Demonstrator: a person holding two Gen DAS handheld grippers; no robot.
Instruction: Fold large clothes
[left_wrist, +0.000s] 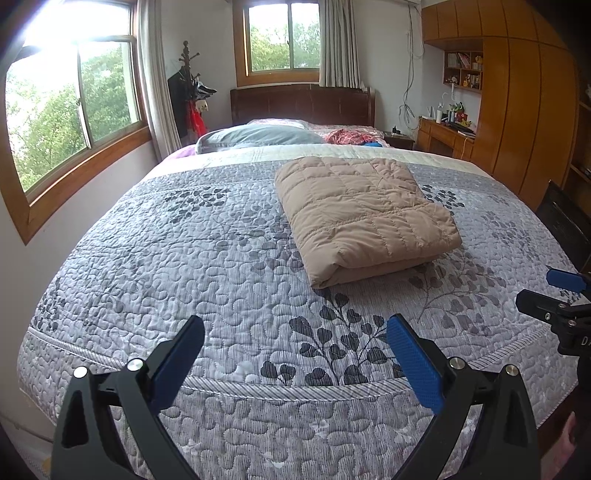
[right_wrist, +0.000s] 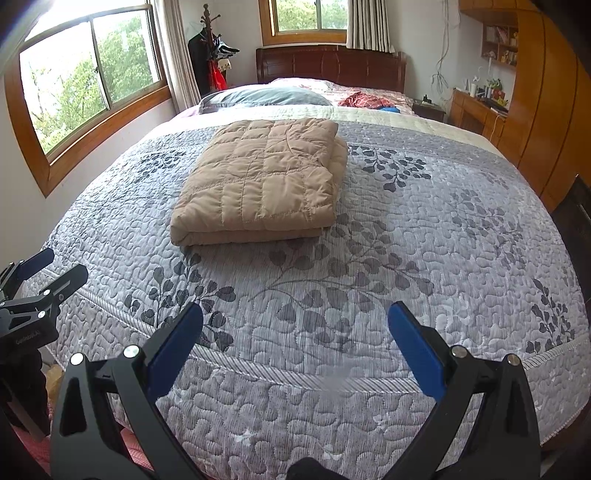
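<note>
A tan quilted padded garment (left_wrist: 364, 216) lies folded into a thick rectangle on the grey leaf-patterned bedspread (left_wrist: 221, 258). It also shows in the right wrist view (right_wrist: 264, 184). My left gripper (left_wrist: 295, 332) is open and empty, held above the foot of the bed, well short of the garment. My right gripper (right_wrist: 295, 321) is open and empty too, also back over the foot of the bed. The right gripper shows at the right edge of the left wrist view (left_wrist: 554, 295). The left gripper shows at the left edge of the right wrist view (right_wrist: 40, 273).
A grey pillow (left_wrist: 258, 136) and red patterned cloth (left_wrist: 347, 136) lie near the dark headboard (left_wrist: 301, 103). A coat rack (left_wrist: 188, 85) stands by the left window. Wooden wardrobes (left_wrist: 524, 110) and a desk (left_wrist: 443, 136) line the right wall.
</note>
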